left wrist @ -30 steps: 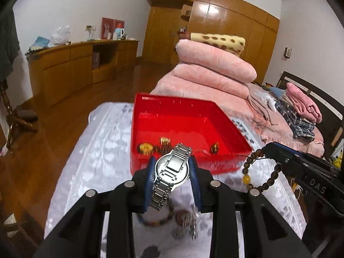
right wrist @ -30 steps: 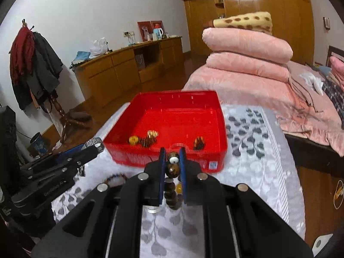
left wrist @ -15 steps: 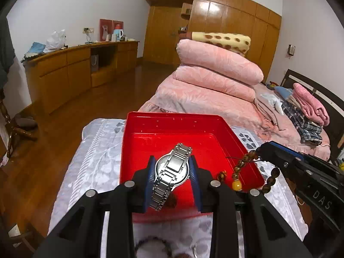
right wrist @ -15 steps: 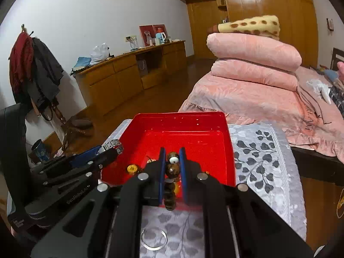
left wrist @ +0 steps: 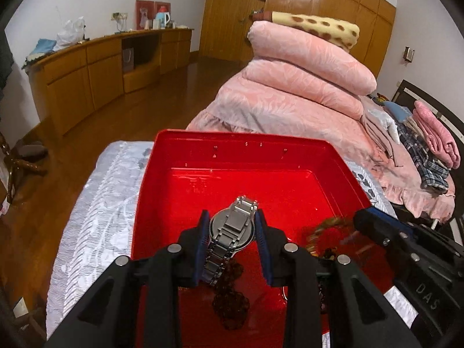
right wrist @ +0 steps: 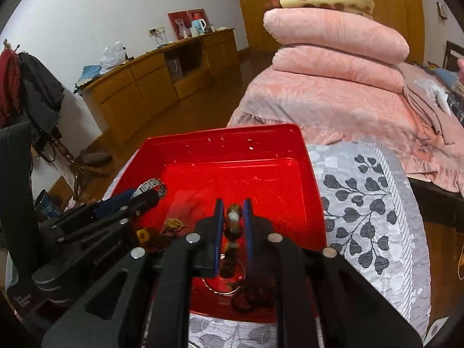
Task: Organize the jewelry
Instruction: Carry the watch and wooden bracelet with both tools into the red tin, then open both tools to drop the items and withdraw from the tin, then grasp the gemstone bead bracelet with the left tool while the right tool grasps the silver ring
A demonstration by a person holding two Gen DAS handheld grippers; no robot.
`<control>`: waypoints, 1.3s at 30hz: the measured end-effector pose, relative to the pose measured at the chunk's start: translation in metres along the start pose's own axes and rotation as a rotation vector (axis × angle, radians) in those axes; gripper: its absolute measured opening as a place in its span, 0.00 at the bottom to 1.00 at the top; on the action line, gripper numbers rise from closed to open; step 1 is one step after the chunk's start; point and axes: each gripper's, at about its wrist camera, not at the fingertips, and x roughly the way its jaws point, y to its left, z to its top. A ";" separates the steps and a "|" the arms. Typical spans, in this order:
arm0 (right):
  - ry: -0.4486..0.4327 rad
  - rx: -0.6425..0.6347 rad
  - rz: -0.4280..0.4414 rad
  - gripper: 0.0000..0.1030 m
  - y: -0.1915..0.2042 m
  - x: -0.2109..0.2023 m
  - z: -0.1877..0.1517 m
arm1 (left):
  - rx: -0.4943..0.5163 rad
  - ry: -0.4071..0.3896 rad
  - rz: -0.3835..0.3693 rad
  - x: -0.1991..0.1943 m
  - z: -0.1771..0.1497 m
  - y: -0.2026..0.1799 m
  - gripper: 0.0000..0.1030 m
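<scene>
From the left wrist, the left gripper (left wrist: pixel 232 232) clenches a steel watch (left wrist: pixel 230 233) over the red tray (left wrist: pixel 240 145), where dark beads (left wrist: pixel 230 301) already lie; the watch awaits release. From the right wrist, the right gripper (right wrist: pixel 232 223) has just been opening around a bead bracelet (right wrist: pixel 232 232) blurred between its jaws above the tray floor, so this drop looks nearly done

A table covered with a white cloth (right wrist: pixel 362 203) with grey leaf print carries everything. A red plastic tray (right wrist: pixel 261 136) lies directly on it.
</scene>
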 end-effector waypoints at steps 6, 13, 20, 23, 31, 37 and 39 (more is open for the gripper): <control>-0.042 -0.018 -0.040 0.31 0.001 -0.019 -0.004 | 0.013 -0.075 0.021 -0.025 0.003 0.004 0.43; -0.118 -0.049 -0.045 0.49 0.009 -0.067 -0.030 | 0.031 -0.173 0.046 -0.082 -0.020 0.016 0.64; -0.087 -0.071 -0.056 0.78 0.020 -0.085 -0.090 | 0.012 -0.165 0.049 -0.114 -0.066 0.035 0.86; -0.037 -0.070 -0.050 0.84 0.023 -0.081 -0.111 | -0.001 -0.138 0.069 -0.116 -0.085 0.044 0.88; 0.041 -0.076 -0.052 0.84 0.031 -0.069 -0.147 | 0.026 -0.076 0.116 -0.115 -0.126 0.055 0.88; 0.091 -0.093 -0.031 0.72 0.036 -0.060 -0.160 | 0.035 -0.034 0.119 -0.111 -0.148 0.055 0.88; 0.108 -0.094 -0.016 0.70 0.039 -0.055 -0.163 | 0.041 -0.021 0.117 -0.110 -0.152 0.053 0.88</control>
